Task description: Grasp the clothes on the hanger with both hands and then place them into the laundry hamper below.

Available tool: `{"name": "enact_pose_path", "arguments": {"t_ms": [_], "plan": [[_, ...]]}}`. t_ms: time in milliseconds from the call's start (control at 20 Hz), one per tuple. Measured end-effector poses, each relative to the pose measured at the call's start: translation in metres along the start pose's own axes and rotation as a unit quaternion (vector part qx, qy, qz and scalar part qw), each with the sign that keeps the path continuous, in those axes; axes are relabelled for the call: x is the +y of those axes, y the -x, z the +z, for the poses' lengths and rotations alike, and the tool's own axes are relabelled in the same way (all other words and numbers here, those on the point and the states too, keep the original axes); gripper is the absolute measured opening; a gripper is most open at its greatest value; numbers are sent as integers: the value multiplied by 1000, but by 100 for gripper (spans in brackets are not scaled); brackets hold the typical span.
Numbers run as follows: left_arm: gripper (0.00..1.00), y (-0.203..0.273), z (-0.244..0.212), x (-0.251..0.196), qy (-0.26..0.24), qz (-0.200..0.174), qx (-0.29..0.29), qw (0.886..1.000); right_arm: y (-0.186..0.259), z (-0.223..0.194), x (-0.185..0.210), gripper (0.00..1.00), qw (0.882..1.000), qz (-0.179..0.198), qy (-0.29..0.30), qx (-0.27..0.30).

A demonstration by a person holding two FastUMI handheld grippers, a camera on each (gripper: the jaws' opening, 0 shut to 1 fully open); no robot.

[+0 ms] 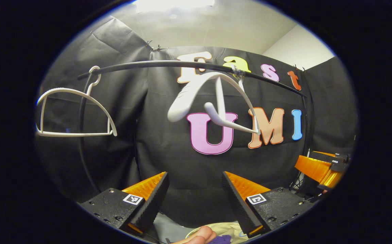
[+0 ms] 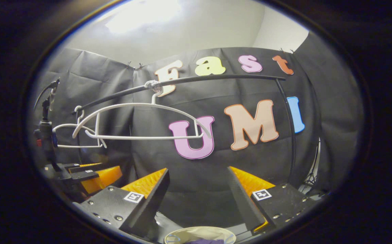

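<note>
In the left gripper view, the left gripper [image 1: 194, 196] is seen with its two fingers spread wide apart and nothing held between them. Below the gap, at the bottom edge, the pale rim of the laundry hamper [image 1: 196, 231] is seen, with a purple piece of clothes [image 1: 223, 240] lying inside it and a person's fingers [image 1: 201, 235] just beside the rim. The clothes are thus found beneath and slightly to the right of the open fingers, apart from them. Above, a black rail [image 1: 169, 64] is seen, from which a bare white hanger [image 1: 216, 101] is hung askew near the middle, and a second bare hanger [image 1: 75, 113] is hung at the left end. The right gripper [image 1: 321, 167] is seen at the right edge. In the right gripper view, the right gripper [image 2: 197, 193] is likewise shown wide open and empty, with the hamper rim [image 2: 199, 232] and the purple cloth [image 2: 204, 241] directly below the gap, untouched. The rail [image 2: 216, 78] and the near hanger [image 2: 141, 122] are seen above, and the left gripper [image 2: 87, 174] at the left.
</note>
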State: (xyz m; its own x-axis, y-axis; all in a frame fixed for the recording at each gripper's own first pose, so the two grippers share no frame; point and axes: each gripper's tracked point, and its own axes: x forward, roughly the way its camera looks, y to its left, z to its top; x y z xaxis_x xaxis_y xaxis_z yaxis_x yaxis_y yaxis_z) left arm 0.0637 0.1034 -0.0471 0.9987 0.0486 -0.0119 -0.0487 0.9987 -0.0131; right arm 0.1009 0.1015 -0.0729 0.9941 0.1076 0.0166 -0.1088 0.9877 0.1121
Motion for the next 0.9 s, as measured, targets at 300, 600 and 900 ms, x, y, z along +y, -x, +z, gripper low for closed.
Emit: {"name": "enact_pose_path", "arguments": {"t_ms": [300, 600, 900], "plan": [[92, 9, -15, -22, 3, -12, 15, 1000, 12, -5, 1, 96, 1000, 22, -16, 3], [96, 12, -17, -33, 11, 8, 13, 1000, 31, -5, -14, 100, 999, 38, -11, -5], [96, 22, -12, -61, 15, 6, -12, 1000, 70, 18, -56, 100, 998, 37, -37, -47]]}}
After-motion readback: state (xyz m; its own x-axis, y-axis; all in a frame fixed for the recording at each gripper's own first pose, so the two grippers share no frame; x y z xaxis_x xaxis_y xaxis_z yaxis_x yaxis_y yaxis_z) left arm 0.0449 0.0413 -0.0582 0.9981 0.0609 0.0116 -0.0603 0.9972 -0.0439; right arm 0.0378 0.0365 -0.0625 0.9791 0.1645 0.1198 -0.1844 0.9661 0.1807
